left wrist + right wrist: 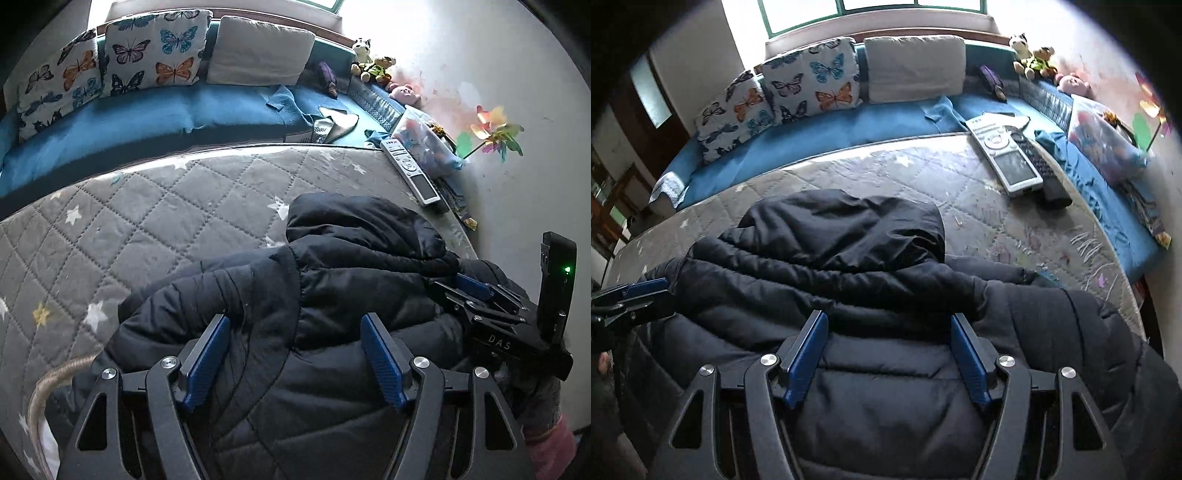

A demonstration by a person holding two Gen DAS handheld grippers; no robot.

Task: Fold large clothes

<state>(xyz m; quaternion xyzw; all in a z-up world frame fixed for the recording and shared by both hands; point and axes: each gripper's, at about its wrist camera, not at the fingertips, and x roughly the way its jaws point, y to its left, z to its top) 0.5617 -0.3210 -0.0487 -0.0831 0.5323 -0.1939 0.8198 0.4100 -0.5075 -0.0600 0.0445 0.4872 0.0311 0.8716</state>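
Black puffer jacket [849, 295] spread flat on the grey quilted mattress [147, 229], at the near edge, hood [849, 221] toward the far edge and the window. Hood crumpled, pointing at the blue sofa seat [147, 114] behind the mattress. One sleeve [1071, 332] seen lying toward the right edge of the mattress in the right wrist view.

Left gripper [295, 354] above the left part of the jacket, jaws standing apart, blue pads [207, 358] on both sides of a padded fold, not pressing on it as far as visible. Right gripper [890, 350] over the middle of the jacket back, just below the hood, jaws also apart, fabric between the pads but no squeeze visible. Nothing lifted by either one.

In the left wrist view, right gripper also visible at the right edge of the jacket, with a green light on its body; a pink sleeve [550, 443] near the lower right corner.

Silver remote control [1004, 155] near the far right corner of the mattress, a dark remote [1041, 170] just beside it. Two butterfly cushions [110, 62] and one plain grey cushion [258, 51] against the back of the sofa. Soft toys [373, 62] at the far right corner of the sofa, a clear bag of colourful things [424, 144] and a pinwheel [495, 136] next to the wall.
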